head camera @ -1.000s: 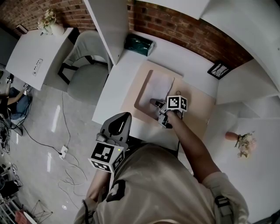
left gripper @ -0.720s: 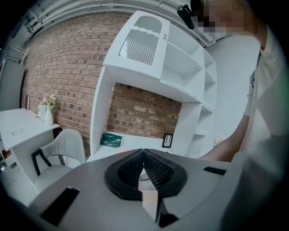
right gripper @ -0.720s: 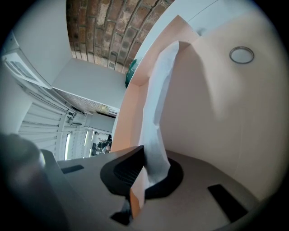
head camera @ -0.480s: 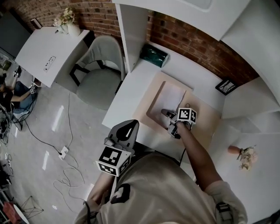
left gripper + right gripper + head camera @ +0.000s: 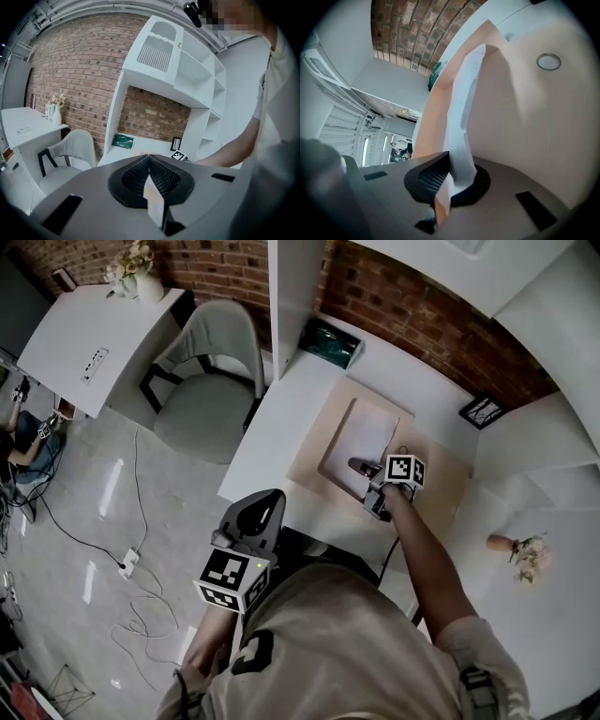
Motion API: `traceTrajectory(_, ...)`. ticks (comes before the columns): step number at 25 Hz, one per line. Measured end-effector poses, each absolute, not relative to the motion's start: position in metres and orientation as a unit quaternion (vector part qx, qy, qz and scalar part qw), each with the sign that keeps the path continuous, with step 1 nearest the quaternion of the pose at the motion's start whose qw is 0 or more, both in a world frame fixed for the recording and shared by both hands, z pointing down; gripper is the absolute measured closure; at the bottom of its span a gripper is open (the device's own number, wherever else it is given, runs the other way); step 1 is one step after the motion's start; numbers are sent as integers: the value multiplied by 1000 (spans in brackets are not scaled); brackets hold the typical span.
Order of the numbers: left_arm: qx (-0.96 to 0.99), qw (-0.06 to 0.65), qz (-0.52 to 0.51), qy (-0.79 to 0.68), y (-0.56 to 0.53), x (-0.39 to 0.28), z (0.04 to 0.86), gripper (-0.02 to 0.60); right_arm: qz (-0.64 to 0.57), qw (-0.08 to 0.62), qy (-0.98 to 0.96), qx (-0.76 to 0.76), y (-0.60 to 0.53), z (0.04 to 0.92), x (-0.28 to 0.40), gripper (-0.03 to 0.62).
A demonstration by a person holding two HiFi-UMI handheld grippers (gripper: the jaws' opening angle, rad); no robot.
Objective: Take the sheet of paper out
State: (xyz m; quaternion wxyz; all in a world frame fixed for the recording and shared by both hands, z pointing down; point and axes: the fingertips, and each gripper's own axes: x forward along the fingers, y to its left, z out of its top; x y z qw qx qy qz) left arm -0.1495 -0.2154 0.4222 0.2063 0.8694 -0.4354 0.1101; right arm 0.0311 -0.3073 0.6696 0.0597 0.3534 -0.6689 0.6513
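The left claw (image 5: 149,159) is seen shut on nothing, off the bench (image 5: 281,418), at 7 o'clock of the peach folder (image 5: 334,454). A white sheet of paper (image 5: 370,432) is contained in the folder, lying at 12 o'clock of the right claw (image 5: 358,466), which is closed on its near edge. That pinch is shown only in the right gripper view.

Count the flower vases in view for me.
2. One flower vase stands on the white side table at the head view's top left; the other vase is on the white surface at lower right. Shelving may hide more.
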Motion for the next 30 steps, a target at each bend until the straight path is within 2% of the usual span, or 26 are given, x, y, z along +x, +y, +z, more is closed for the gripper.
traceTrajectory(8,871,192,117,-436,-214,-156,418,565,648,64,-665,366,-305,673,38,566)
traceTrajectory(20,866,174,130,-450,-193,-104,400,565,669,21,-661,340,-297,671,48,568)
traceTrajectory(30,851,152,137,-483,-167,-90,387,565,666,21,-665,337,-294,673,56,568)
